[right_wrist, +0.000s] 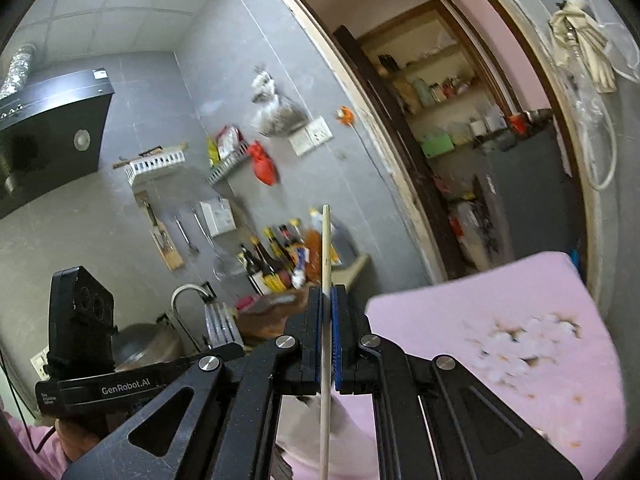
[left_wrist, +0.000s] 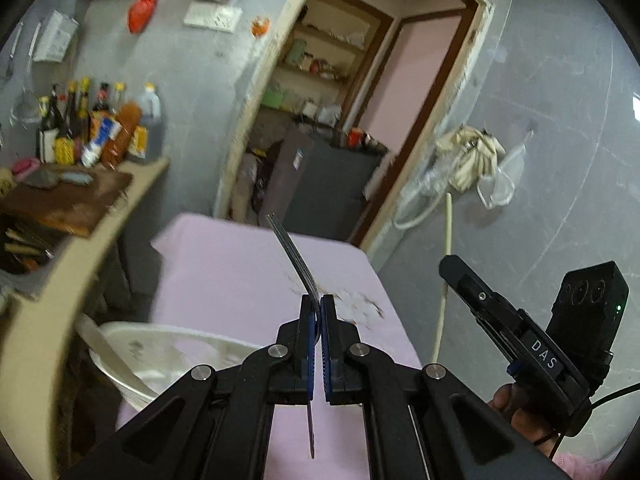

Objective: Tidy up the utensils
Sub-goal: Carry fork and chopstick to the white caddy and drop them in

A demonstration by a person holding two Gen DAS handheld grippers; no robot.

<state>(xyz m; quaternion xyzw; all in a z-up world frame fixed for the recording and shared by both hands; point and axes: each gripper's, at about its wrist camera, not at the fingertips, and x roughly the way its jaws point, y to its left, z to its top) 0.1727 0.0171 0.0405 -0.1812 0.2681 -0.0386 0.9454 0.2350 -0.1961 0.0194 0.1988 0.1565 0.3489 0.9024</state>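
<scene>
The left tongs are clenched on a metal fork, gripping it partway along the handle; the tines rise up and lean to the far left, while the tail of the handle hangs below the blue pads. Beneath them lies a worktop covered in pink cloth with a pale flower print on its right side. At the near left of that cloth sits a white basin, and a long pale blade-like piece, perhaps a knife though the blur makes it hard to be sure, leans on its rim.

The right tongs are clenched on a slim wooden chopstick, which stands nearly upright, passing between the pads and running on below them. In the left wrist view the right tongs appear at the right, held above the cloth's edge. On the far left a counter carries dark sauce bottles and a brown cutting board.
</scene>
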